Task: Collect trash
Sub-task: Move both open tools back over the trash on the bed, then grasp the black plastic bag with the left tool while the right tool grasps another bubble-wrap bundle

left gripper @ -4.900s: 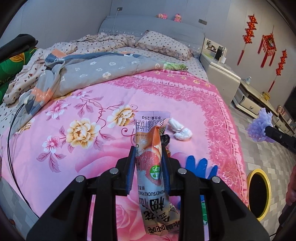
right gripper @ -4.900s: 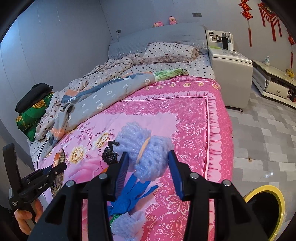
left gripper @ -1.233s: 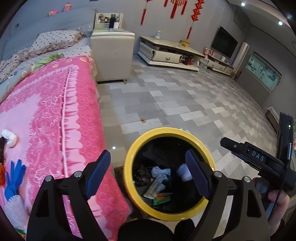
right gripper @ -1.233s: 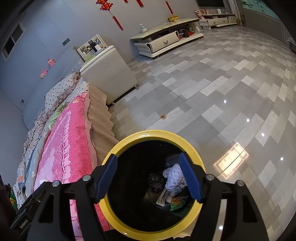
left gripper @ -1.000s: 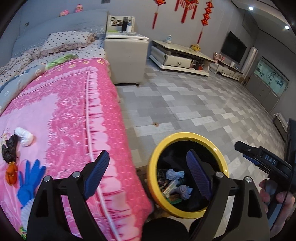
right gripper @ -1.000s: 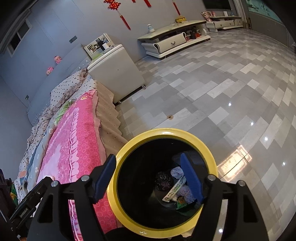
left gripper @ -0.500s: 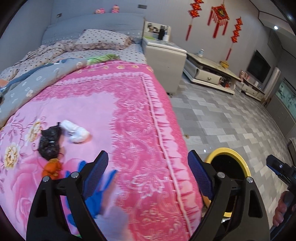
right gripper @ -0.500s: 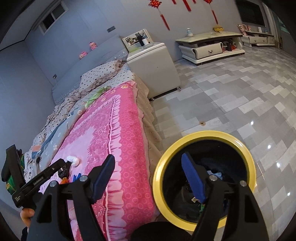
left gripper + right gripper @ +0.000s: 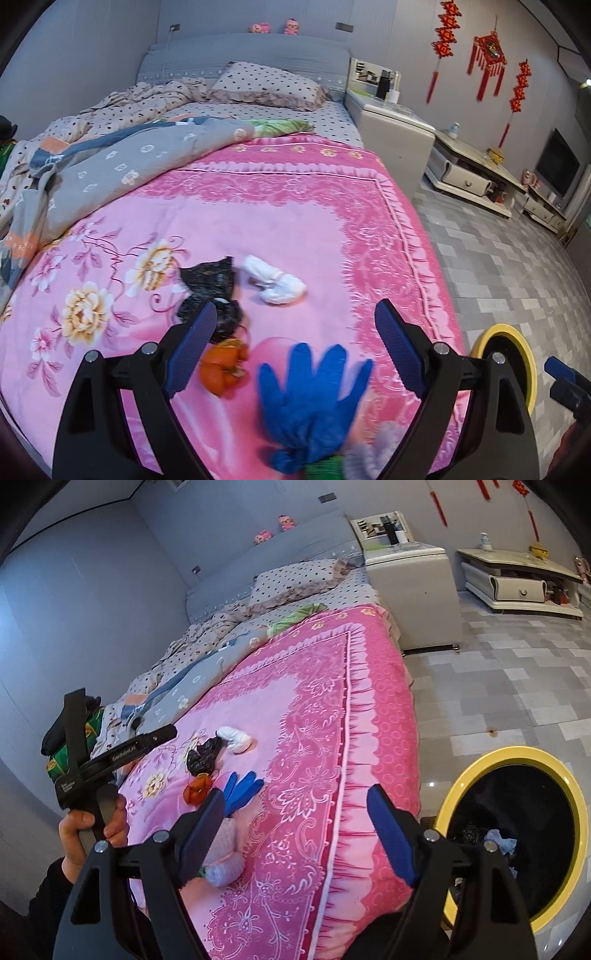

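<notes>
Five pieces left on the pink bedspread [image 9: 295,221]: blue glove [image 9: 310,398], orange peel [image 9: 221,369], black bag [image 9: 210,291], white wad [image 9: 277,282], lilac foam [image 9: 225,856]. Yellow-rimmed bin [image 9: 517,755] holds some trash. Left claw [image 9: 295,328] and right claw [image 9: 295,812] both spread, empty.

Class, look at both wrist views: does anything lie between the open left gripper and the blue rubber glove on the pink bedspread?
Nothing visible does. The left gripper is open, and the blue rubber glove lies flat on the pink bedspread right between its fingers. The orange crumpled wrapper sits off to the side, by the left finger.
</notes>
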Tool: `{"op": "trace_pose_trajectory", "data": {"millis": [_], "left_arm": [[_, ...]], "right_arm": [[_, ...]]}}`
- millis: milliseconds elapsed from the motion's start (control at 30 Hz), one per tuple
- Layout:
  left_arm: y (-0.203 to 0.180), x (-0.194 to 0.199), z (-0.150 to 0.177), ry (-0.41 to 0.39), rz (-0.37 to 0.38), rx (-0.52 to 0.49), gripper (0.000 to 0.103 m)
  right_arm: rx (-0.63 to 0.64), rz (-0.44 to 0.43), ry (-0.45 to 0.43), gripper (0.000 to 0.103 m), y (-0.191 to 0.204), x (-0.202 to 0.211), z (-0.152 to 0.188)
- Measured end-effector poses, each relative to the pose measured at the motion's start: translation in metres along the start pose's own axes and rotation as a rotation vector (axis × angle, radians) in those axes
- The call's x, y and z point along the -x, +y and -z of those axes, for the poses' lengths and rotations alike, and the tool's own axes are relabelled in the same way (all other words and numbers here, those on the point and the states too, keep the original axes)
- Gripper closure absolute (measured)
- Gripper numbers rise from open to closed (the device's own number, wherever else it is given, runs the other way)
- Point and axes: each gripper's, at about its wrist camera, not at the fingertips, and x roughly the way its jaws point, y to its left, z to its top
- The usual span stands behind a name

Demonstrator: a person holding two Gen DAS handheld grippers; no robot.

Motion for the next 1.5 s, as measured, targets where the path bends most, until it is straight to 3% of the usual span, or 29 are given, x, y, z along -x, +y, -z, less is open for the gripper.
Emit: {"op": "trace_pose_trajectory", "data": {"millis": [533, 800, 1200, 1333, 1433, 1500], "left_arm": [[0.096, -0.076, -0.006, 0.120, -0.117, 0.136, 0.019], [0.111, -0.122, -0.008, 0.177, -0.142, 0.161, 0.019], [0.114, -0.170, -0.004, 0.230, -0.144, 0.168, 0.020], [0.113, -0.178, -0.003, 0.236, -0.138, 0.145, 0.028], [0.115, -0.183, 0.000, 0.248, -0.128, 0.146, 0.042], [0.115, -0.183, 0.001, 0.238, -0.132, 0.138, 0.057]], "right_arm": [[0.240, -0.089, 0.196, 0.028, 0.078, -0.067, 0.038], [0.301, -0.056, 0.247, 0.028, 0.081, -0.089, 0.052], [0.348, -0.101, 0.278, 0.034, 0.088, -0.110, 0.055], [0.366, -0.143, 0.298, 0.039, 0.095, -0.116, 0.056], [0.371, -0.147, 0.311, 0.044, 0.098, -0.125, 0.057], [0.372, -0.159, 0.318, 0.048, 0.100, -0.130, 0.056]]}}
